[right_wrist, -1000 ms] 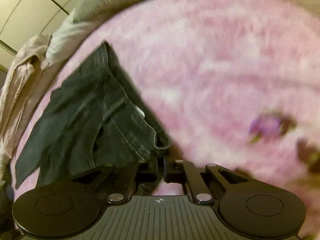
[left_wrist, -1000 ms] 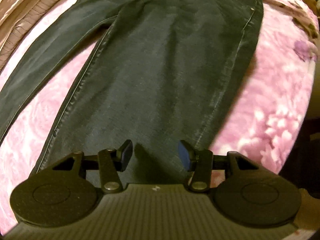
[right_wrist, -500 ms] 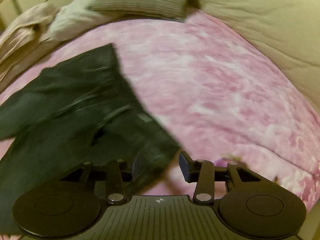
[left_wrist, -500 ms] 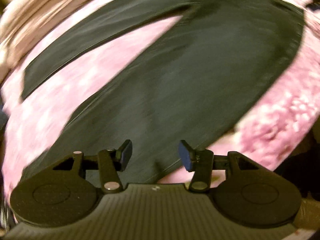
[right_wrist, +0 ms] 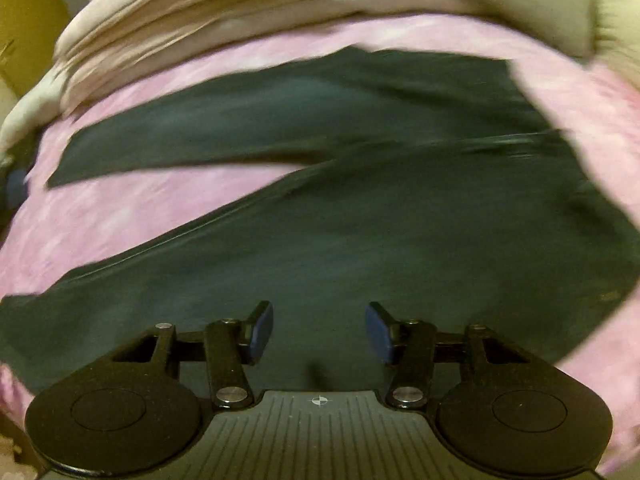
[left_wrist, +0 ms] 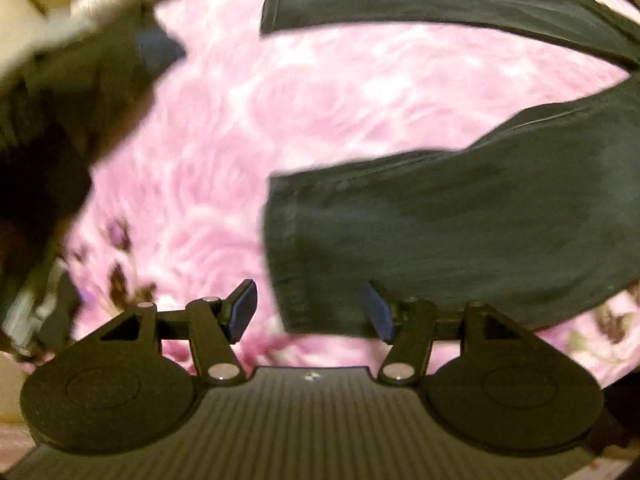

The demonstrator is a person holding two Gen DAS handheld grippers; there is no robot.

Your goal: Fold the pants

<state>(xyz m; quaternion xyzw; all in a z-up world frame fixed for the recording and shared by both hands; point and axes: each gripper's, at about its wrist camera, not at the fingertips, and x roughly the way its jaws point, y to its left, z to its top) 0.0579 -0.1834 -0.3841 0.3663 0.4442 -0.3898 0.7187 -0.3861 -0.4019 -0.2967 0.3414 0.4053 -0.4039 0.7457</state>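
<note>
Both my grippers have swung along the dark pants, which lie flat on the pink blanket. My left gripper now hovers over a leg hem, my right gripper over the thigh; both sets of jaws have just been opening, nothing pinched between them.

One pair of pants, two legs, one bedspread.

A bed with a pink floral cover is carrying dark pants lying flat, legs spread apart, with pale bedding bunching along its far edge.
</note>
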